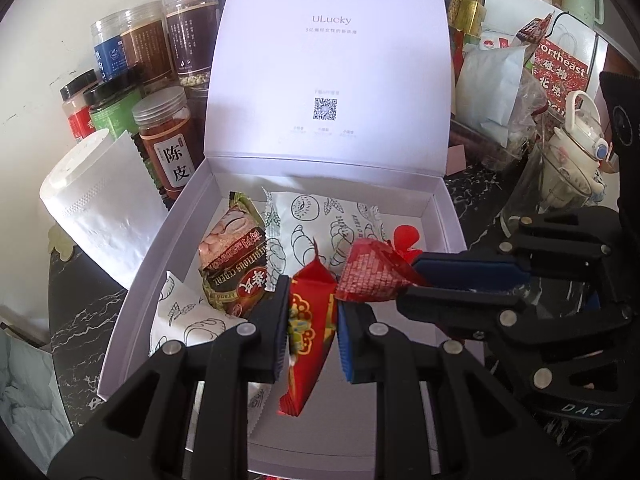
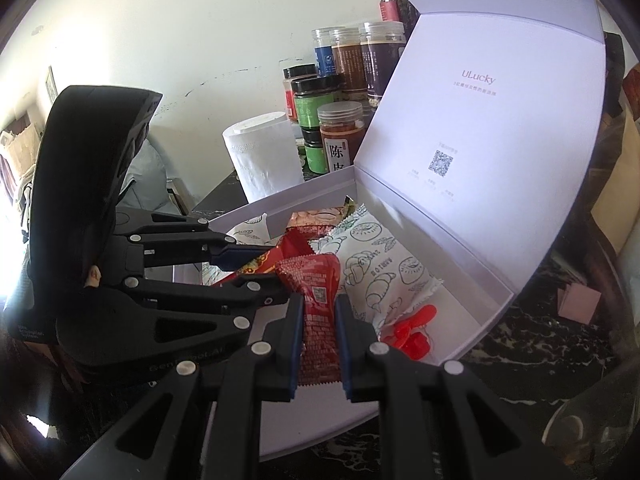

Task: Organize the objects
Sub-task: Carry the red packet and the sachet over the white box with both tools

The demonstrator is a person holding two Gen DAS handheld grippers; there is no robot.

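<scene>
A white gift box [image 1: 132, 292] stands open on the dark marble top, its lid upright. My left gripper [image 1: 312, 300] is shut on a red and gold snack packet [image 1: 308, 328], held over the box's near part. Beside it, my right gripper [image 1: 412, 280] is shut on a red sachet [image 1: 368, 276]. In the right wrist view the right gripper [image 2: 319, 300] pinches that sachet [image 2: 320, 320] above the box [image 2: 460, 264], with the left gripper [image 2: 276, 266] to its left. Inside lie a cereal packet [image 1: 232, 256], white bread-print packets [image 1: 320, 220] and a small red plastic piece [image 1: 406, 240].
Several jars [image 1: 168, 140] and a white paper roll [image 1: 100, 208] stand left of the box. A glass pitcher [image 1: 560, 200] and a heap of bags [image 1: 492, 88] crowd the right. Dark marble tabletop [image 1: 80, 320] surrounds the box.
</scene>
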